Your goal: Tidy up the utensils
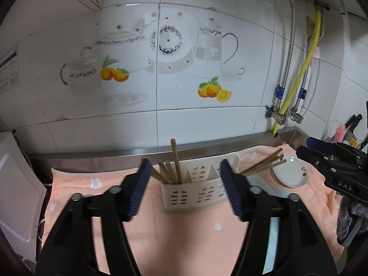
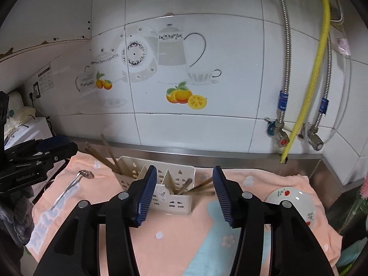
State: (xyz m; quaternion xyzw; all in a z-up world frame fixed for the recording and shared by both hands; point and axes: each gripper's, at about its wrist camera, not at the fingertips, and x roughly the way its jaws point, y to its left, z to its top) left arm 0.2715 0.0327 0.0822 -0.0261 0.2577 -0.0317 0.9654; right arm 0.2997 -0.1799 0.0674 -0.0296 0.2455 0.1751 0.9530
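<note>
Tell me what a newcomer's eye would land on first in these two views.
Most likely the white slotted utensil caddy at the centre of the peach towel, with wooden chopsticks sticking up from its left compartment and more leaning out on its right. Next, the open left gripper framing it. Then the metal spoon lying on the towel to the caddy's left and the flowered bowl to its right.

Wooden chopsticks (image 1: 171,165) lean in white slotted caddy (image 1: 195,193); spoon (image 2: 71,187) lies on towel.
</note>
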